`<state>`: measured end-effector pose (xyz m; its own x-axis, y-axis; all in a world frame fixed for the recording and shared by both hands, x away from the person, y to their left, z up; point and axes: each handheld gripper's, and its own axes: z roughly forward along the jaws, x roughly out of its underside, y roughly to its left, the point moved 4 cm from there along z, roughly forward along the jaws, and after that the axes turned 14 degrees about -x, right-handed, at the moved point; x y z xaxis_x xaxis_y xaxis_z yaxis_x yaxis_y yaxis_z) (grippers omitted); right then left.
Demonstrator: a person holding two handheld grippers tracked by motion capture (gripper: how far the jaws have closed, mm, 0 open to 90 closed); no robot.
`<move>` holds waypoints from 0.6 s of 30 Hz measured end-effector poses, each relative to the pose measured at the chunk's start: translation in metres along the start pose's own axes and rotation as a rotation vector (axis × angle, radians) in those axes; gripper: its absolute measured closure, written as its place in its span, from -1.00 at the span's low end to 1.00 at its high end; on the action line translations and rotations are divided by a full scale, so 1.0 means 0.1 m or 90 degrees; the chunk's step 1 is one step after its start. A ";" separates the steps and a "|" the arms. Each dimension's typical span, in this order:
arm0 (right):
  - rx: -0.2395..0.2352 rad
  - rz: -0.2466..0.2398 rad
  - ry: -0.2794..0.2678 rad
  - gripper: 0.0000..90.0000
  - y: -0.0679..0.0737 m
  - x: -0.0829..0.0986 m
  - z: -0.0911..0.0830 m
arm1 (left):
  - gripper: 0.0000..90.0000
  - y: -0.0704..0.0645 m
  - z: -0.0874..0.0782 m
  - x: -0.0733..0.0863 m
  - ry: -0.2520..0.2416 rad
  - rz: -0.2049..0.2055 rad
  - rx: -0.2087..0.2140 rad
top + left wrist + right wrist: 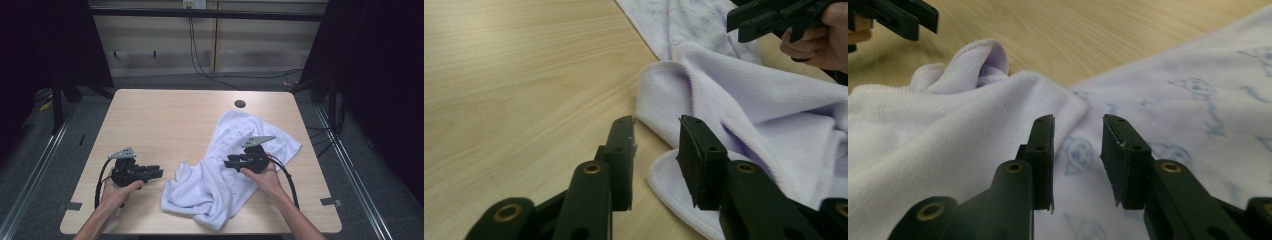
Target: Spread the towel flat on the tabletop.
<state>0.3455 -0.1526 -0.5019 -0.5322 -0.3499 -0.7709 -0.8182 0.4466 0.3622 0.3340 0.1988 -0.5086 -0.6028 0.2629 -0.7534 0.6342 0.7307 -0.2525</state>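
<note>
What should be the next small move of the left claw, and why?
Probably ease the left claw forward and close it on the near hem of the white towel. Its jaws stand open just short of that hem, nothing between them, while the right claw, also open, hovers over the printed part.

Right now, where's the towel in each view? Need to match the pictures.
High view: the towel lies crumpled at centre-right of the table, under the right gripper.
Left gripper view: right half, just beyond the open jaws.
Right gripper view: left and right, beneath the open jaws.
Shared landmark: the towel's rolled hem.
</note>
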 end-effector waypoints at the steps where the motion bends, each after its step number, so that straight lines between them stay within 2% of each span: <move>1: 0.000 0.000 0.000 0.47 0.00 0.00 0.00 | 0.45 0.00 0.00 0.00 0.000 0.000 0.000; 2: -0.014 -0.001 0.012 0.44 -0.03 -0.03 0.14 | 0.42 -0.01 0.07 0.03 0.021 0.015 0.003; 4: -0.022 0.001 0.021 0.40 -0.05 -0.05 0.26 | 0.43 -0.04 0.09 0.06 0.032 0.039 0.007; 5: -0.022 0.001 0.021 0.40 -0.05 -0.05 0.26 | 0.45 -0.04 0.09 0.06 0.032 0.039 0.007; 6: -0.028 -0.002 0.017 0.39 -0.09 -0.05 0.36 | 0.46 -0.06 0.09 0.08 0.036 0.047 0.012; 8: -0.042 0.009 0.007 0.36 -0.13 -0.05 0.42 | 0.46 -0.04 0.10 0.11 0.043 0.047 0.001; 11: -0.043 0.010 0.009 0.30 -0.14 -0.03 0.46 | 0.42 -0.01 0.12 0.13 0.047 0.043 -0.010; 12: -0.033 -0.005 0.030 0.26 -0.12 -0.02 0.49 | 0.38 0.00 0.14 0.13 0.050 0.042 -0.015; 14: -0.027 -0.015 0.037 0.27 -0.09 -0.02 0.50 | 0.33 -0.01 0.17 0.13 0.052 0.049 -0.013; 17: 0.003 -0.041 0.058 0.43 -0.05 -0.01 0.54 | 0.30 -0.05 0.20 0.14 0.058 0.063 -0.013; 18: 0.003 -0.041 0.058 0.43 -0.05 -0.01 0.54 | 0.30 -0.08 0.20 0.14 0.059 0.071 -0.007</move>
<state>0.3622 -0.1101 -0.5311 -0.4957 -0.4510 -0.7422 -0.8507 0.4241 0.3105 0.3304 0.1841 -0.5292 -0.5707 0.3997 -0.7174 0.6948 0.7006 -0.1624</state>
